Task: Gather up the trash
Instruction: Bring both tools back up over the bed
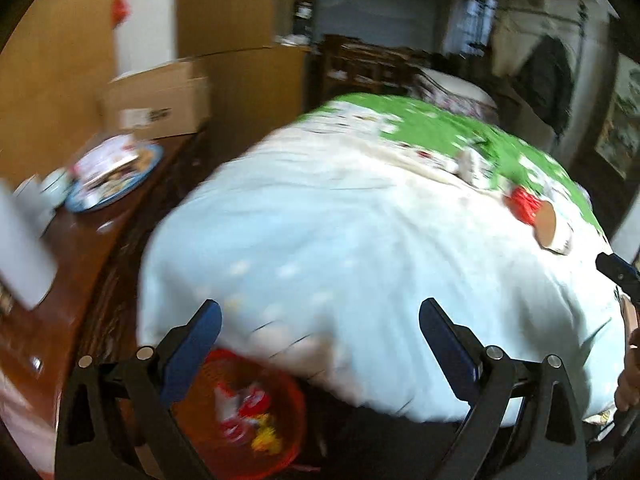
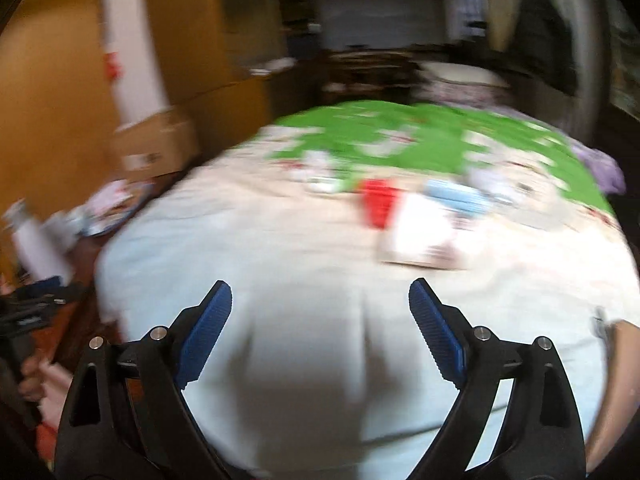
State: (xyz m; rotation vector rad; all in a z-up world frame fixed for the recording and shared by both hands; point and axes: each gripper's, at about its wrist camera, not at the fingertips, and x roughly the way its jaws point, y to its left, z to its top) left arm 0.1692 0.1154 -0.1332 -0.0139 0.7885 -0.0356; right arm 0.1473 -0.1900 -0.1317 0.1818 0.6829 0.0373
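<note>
Left claw [image 1: 320, 332]: we see it spread wide, released, grasping nothing, over the bed [image 1: 360, 240] edge.
Right claw [image 2: 320, 312]: likewise wide apart, empty, above the pale sheet.
Red basket [image 1: 276, 432]: at 7 o'clock below the left claw, wrappers inside.
Trash: red wrapper [image 2: 378, 200] and white packet [image 2: 420, 232] at 1 o'clock on the bed, blurred.

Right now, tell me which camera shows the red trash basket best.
The left wrist view. The red trash basket sits on the floor at the foot of the bed, between the open left claw fingers, with red and yellow wrappers inside. The right wrist view does not show the basket, only the bed and its litter.
</note>
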